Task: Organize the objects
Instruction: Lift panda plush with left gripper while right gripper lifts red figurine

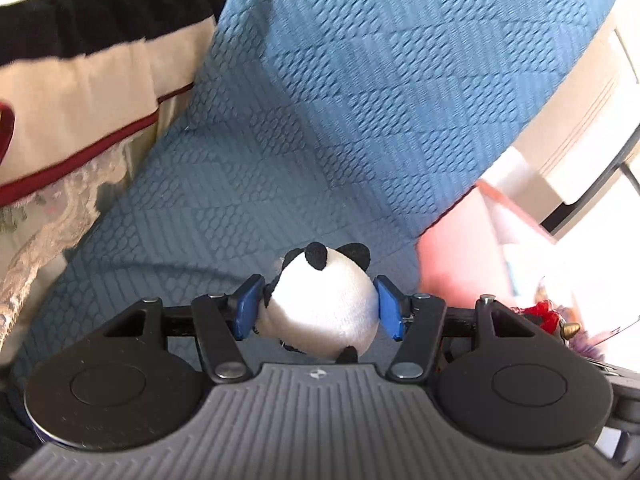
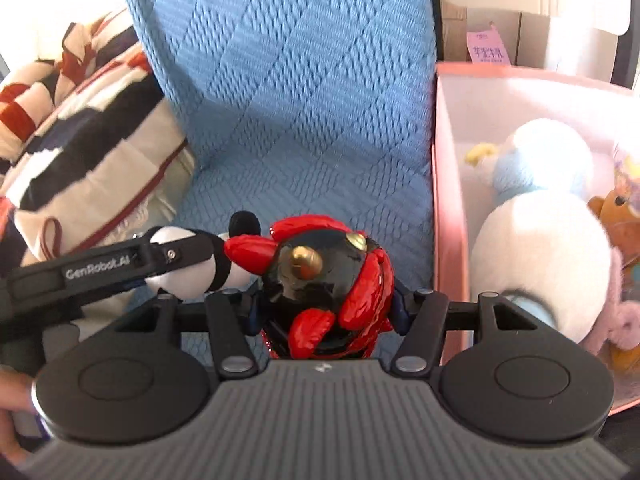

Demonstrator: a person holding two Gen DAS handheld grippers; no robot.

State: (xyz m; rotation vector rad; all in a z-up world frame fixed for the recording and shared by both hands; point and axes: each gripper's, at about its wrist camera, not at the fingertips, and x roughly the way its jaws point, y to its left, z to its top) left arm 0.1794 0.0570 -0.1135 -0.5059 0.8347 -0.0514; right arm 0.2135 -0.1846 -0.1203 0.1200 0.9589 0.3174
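Both views are lit by bright daylight. The right edge of the left wrist view is washed out by glare. The striped cushion (image 1: 80, 36) is smeared by motion blur. Straight lines are bent near the edges by fisheye distortion. A soft shadow is cast on the blue cover (image 1: 224, 216).

A seat covered with a blue quilted cover (image 2: 288, 120) carries the things. On its left side lies a striped cushion (image 2: 92, 152) in black, cream and red, touching the cover. On its right side stands a pink box (image 2: 448, 184), just beside the blue cover, with soft toys inside.
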